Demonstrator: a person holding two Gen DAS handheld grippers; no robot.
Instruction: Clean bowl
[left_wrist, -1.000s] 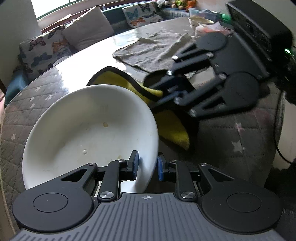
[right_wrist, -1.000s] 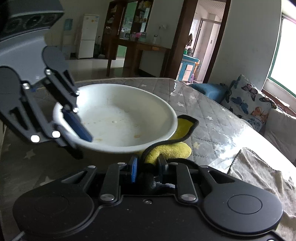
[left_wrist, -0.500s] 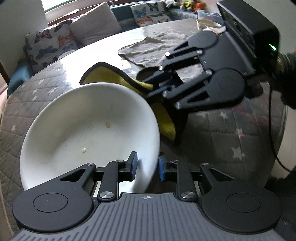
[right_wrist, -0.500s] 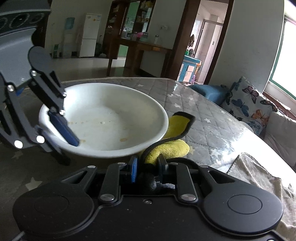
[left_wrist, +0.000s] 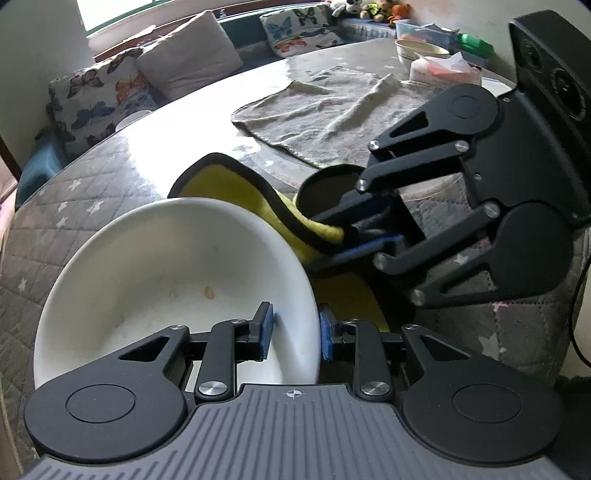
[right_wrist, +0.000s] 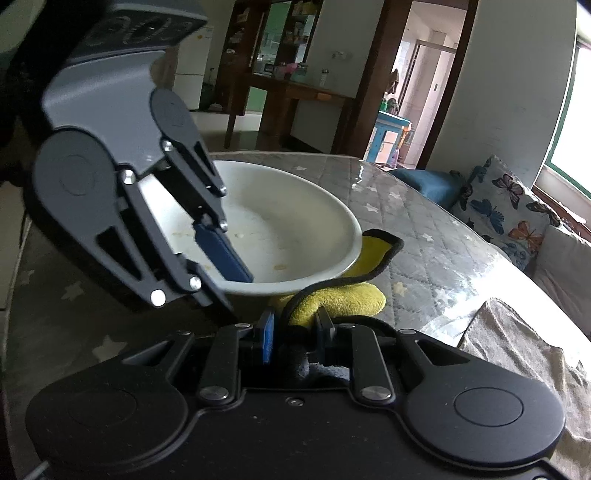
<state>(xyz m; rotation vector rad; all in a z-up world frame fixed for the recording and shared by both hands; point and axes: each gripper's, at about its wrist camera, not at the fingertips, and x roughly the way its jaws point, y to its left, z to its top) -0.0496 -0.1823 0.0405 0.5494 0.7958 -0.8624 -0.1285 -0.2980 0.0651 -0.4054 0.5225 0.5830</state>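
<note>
With the left gripper (left_wrist: 293, 328) clamped on the rim of the stained bowl (left_wrist: 166, 280), now tilted higher off the table (left_wrist: 92, 184), the right gripper (right_wrist: 293, 332), closed on the yellow cloth (right_wrist: 332, 299), has moved nearer for wiping.

My left wrist camera sits low behind the left gripper (left_wrist: 293, 330), very close to the bowl (left_wrist: 166, 280), facing across the surface (left_wrist: 110, 177) toward its far edge and the cushions beyond. My right wrist camera looks from behind the right gripper (right_wrist: 293, 332), facing the opposite way toward a doorway (fisheye bends both views). Both share the bowl (right_wrist: 295, 229), the yellow cloth (left_wrist: 236, 188) (right_wrist: 332, 299) and each other's gripper.
</note>
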